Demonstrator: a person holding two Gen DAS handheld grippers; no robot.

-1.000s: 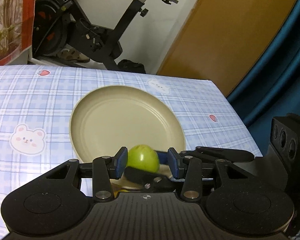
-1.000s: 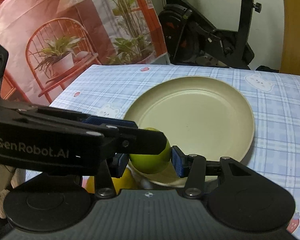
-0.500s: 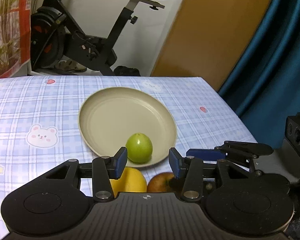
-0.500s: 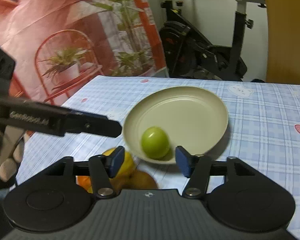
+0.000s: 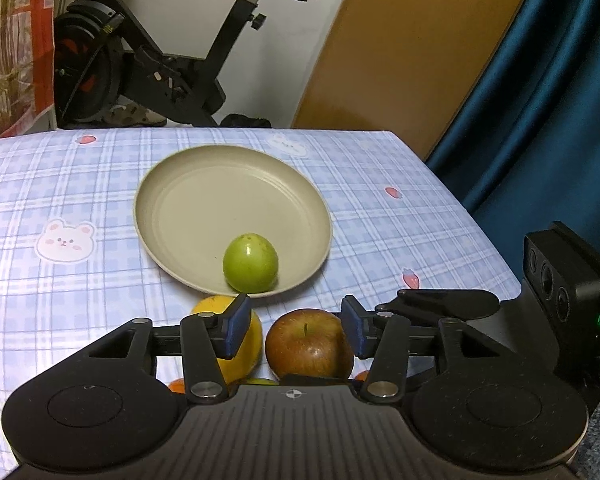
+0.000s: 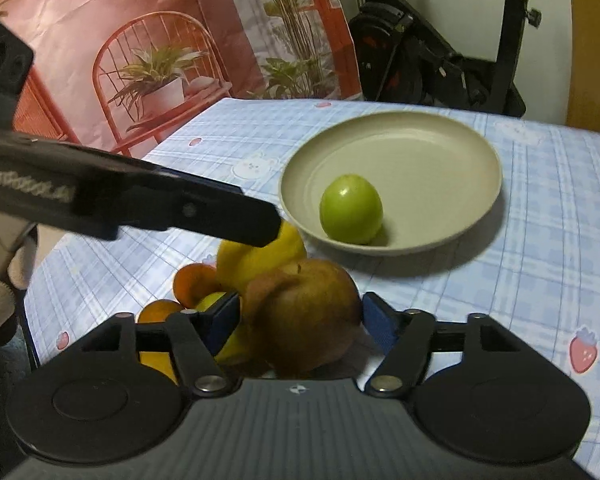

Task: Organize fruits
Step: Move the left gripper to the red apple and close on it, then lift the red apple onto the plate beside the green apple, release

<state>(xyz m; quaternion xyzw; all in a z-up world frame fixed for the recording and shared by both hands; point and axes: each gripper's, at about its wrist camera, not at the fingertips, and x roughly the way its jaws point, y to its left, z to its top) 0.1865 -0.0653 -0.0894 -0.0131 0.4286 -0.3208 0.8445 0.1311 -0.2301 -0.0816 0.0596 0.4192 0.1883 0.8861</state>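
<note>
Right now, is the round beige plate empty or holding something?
Holding something: one green round fruit lies inside the round beige plate, near its front rim. The other fruits sit outside it.

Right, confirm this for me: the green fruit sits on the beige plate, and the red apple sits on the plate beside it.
Not quite. The green fruit is on the beige plate, but the red apple lies off the plate, on the checked tablecloth beside the yellow fruit. The left wrist view shows it.

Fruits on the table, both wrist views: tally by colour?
green fruit: 1
red-brown apple: 1
yellow fruit: 2, a large one and a smaller one that is partly hidden
orange fruit: at least 2
Total: at least 6; the grippers cover part of the pile, so more may be hidden.
</note>
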